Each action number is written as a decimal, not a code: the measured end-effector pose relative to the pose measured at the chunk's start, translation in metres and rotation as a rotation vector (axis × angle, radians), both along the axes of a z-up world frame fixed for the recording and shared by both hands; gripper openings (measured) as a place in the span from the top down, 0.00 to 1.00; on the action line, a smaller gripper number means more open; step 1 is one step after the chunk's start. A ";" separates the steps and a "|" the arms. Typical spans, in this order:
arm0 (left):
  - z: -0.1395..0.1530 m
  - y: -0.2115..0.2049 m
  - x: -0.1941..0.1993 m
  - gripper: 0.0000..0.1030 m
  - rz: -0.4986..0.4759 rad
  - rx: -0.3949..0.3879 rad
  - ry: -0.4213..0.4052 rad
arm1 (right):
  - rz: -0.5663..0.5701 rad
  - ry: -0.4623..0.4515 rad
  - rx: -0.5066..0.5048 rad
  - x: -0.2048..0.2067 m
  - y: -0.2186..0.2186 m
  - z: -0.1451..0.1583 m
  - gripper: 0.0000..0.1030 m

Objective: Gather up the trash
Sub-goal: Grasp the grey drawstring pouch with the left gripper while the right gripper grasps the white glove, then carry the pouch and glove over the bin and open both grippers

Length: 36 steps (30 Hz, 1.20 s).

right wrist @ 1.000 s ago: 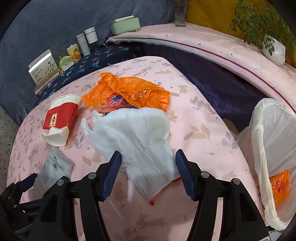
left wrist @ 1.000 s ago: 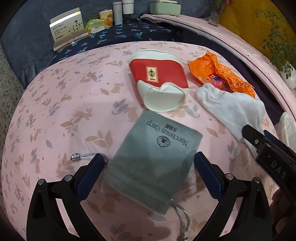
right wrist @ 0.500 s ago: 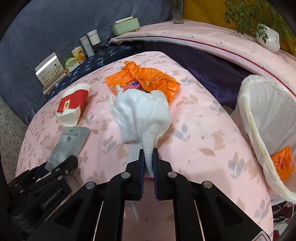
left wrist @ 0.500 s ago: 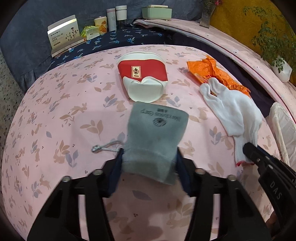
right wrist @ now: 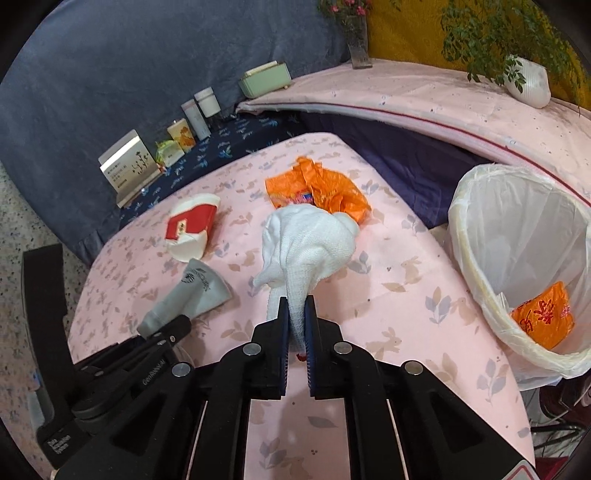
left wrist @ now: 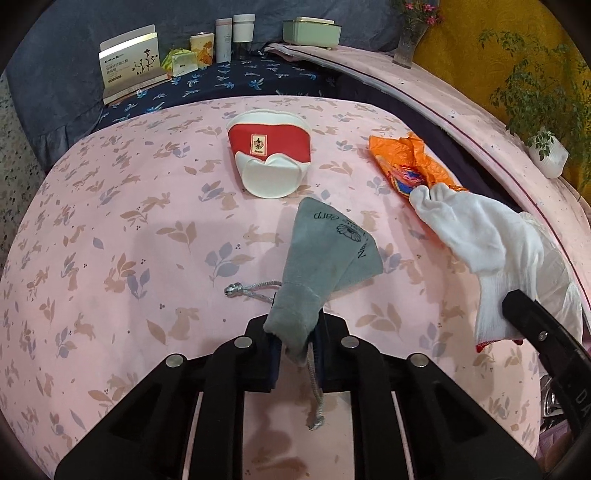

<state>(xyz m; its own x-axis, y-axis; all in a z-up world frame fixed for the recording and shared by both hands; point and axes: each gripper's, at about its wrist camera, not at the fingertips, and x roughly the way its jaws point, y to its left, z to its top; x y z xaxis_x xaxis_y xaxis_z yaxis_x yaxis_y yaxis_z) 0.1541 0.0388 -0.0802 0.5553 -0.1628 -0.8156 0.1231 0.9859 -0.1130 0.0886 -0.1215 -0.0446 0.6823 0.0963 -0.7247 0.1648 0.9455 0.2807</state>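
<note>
A grey drawstring pouch (left wrist: 325, 251) is lifted off the pink rabbit-print cloth (left wrist: 110, 229); my left gripper (left wrist: 295, 325) has its jaws closing tight on the pouch's neck, and a cord dangles below. My right gripper (right wrist: 297, 314) is shut on the cuff of a white knit glove (right wrist: 310, 243), which hangs bunched above the cloth. The glove (left wrist: 480, 236) also shows at the right of the left wrist view. A crushed red-and-white paper cup (left wrist: 269, 147) and an orange wrapper (right wrist: 325, 188) lie further back. The lined bin (right wrist: 458, 221) stands to the right.
The bin holds another orange wrapper (right wrist: 543, 317). Behind the table, a dark floral shelf carries a card box (left wrist: 129, 66), small bottles (left wrist: 236, 37) and a green case (left wrist: 310, 31). A vase (right wrist: 356, 40) and a potted plant (right wrist: 524, 81) stand on the pink ledge.
Both grippers went from open to shut, the left on the pouch's neck and the right on the glove's cuff. Both have pulled back and risen, lifting pouch and glove off the cloth.
</note>
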 end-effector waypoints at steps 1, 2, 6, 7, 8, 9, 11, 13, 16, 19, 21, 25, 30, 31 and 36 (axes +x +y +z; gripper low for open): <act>0.004 -0.002 -0.002 0.87 -0.002 -0.001 -0.006 | -0.002 -0.008 -0.001 -0.002 -0.001 0.003 0.92; 0.007 -0.003 -0.003 0.87 -0.004 -0.001 -0.011 | -0.006 -0.016 -0.002 -0.003 -0.003 0.007 0.92; 0.019 -0.012 -0.008 0.87 -0.019 -0.004 -0.035 | -0.023 -0.034 0.004 -0.009 -0.011 0.014 0.92; 0.022 -0.014 -0.009 0.87 -0.025 -0.003 -0.040 | -0.027 -0.037 0.008 -0.010 -0.014 0.015 0.92; 0.025 -0.018 -0.011 0.87 -0.031 -0.001 -0.047 | -0.032 -0.040 0.012 -0.012 -0.017 0.016 0.92; 0.027 -0.023 -0.012 0.87 -0.040 0.001 -0.052 | -0.036 -0.042 0.013 -0.014 -0.020 0.017 0.92; 0.032 -0.031 -0.014 0.87 -0.055 0.001 -0.059 | -0.048 -0.049 0.016 -0.018 -0.026 0.019 0.92; 0.035 -0.039 -0.016 0.87 -0.071 0.001 -0.064 | -0.060 -0.054 0.017 -0.022 -0.032 0.021 0.92; 0.039 -0.054 -0.020 0.87 -0.097 0.008 -0.074 | -0.083 -0.059 0.022 -0.028 -0.044 0.022 0.92; 0.043 -0.069 -0.023 0.87 -0.124 0.013 -0.082 | -0.107 -0.060 0.031 -0.033 -0.057 0.021 0.92; 0.045 -0.078 -0.025 0.87 -0.140 0.016 -0.086 | -0.125 -0.061 0.037 -0.036 -0.065 0.021 0.92; 0.047 -0.098 -0.029 0.87 -0.173 0.023 -0.092 | -0.161 -0.065 0.046 -0.044 -0.084 0.021 0.92; 0.048 -0.124 -0.034 0.87 -0.221 0.036 -0.096 | -0.208 -0.069 0.057 -0.054 -0.107 0.019 0.92; 0.048 -0.129 -0.035 0.87 -0.229 0.039 -0.096 | -0.217 -0.069 0.061 -0.055 -0.112 0.018 0.92; 0.049 -0.159 -0.039 0.87 -0.280 0.048 -0.093 | -0.261 -0.066 0.079 -0.063 -0.134 0.013 0.92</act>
